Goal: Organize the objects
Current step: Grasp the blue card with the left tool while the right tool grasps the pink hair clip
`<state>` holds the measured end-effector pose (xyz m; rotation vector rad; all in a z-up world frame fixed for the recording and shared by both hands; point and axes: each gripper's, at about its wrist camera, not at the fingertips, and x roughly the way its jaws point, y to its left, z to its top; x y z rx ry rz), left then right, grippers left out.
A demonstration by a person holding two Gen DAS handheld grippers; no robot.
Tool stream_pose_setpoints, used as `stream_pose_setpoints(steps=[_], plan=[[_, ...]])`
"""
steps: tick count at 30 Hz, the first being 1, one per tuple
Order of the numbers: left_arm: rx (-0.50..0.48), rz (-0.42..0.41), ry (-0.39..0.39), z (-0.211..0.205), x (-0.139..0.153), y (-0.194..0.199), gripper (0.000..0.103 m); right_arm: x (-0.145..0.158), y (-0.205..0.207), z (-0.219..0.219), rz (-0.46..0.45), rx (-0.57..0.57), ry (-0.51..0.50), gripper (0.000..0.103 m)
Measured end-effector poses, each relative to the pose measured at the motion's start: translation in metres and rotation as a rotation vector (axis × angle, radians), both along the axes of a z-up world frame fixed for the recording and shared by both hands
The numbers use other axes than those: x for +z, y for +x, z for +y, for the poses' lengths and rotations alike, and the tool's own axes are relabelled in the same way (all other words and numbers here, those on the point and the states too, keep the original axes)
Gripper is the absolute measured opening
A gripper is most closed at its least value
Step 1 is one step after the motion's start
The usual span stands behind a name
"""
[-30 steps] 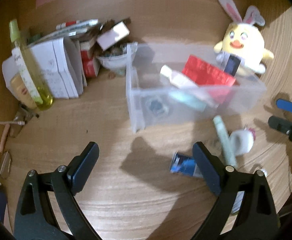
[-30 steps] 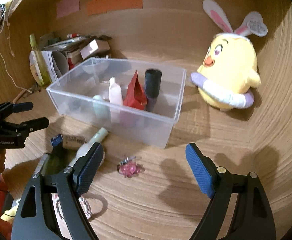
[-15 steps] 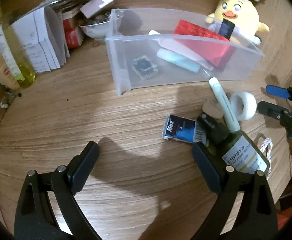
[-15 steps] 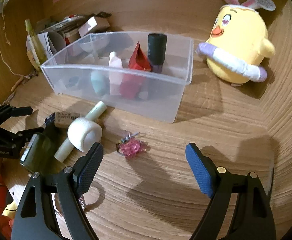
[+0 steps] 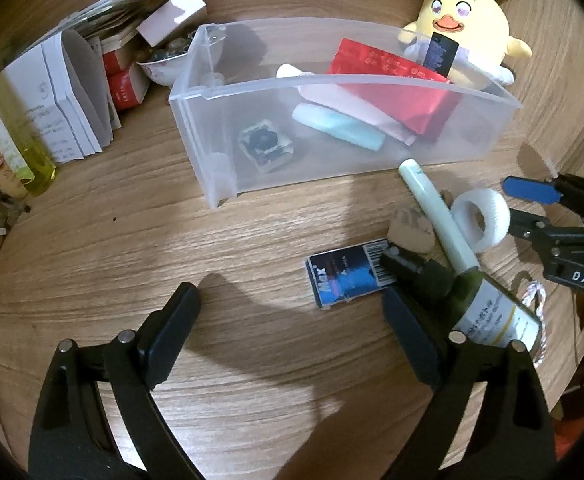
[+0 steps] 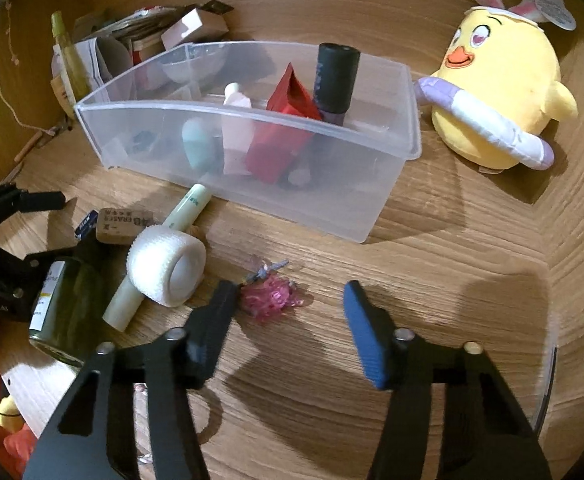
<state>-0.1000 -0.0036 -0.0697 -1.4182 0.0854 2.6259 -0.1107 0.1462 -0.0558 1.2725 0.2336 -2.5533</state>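
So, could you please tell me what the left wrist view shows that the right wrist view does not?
Only the left wrist view shows the small clear case with a dark item in the bin, and the whole blue Max box.

Only the right wrist view shows the pink clip on the table and the black-capped tube standing upright in the bin.

Both show the clear bin, white tape roll, pale green tube, dark green bottle, yellow plush chick.

Right gripper [image 6: 290, 304] narrower, nearer clip [image 6: 270, 298].
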Motion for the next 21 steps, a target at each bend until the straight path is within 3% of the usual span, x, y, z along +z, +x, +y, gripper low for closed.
stream_pose_setpoints(steps=[4, 9, 12, 14, 21], plan=[[-0.026, -0.002, 0.008, 0.006, 0.000, 0.000, 0.093, 0.001, 0.001, -0.003, 0.009, 0.010, 0.004, 0.034], [-0.043, 0.003, -0.003, 0.016, 0.000, -0.003, 0.089, 0.003, 0.001, -0.006, 0.016, 0.020, 0.005, 0.027], [-0.038, 0.022, -0.005, 0.017, 0.002, -0.005, 0.073, 0.003, 0.000, -0.007, 0.021, 0.017, 0.011, 0.026], [-0.037, 0.034, -0.005, 0.016, 0.003, -0.005, 0.055, 0.004, -0.001, -0.006, 0.023, 0.012, 0.014, 0.025], [-0.008, 0.042, 0.045, 0.005, 0.005, -0.003, 0.052, 0.008, -0.002, 0.001, 0.033, -0.016, -0.007, 0.025]])
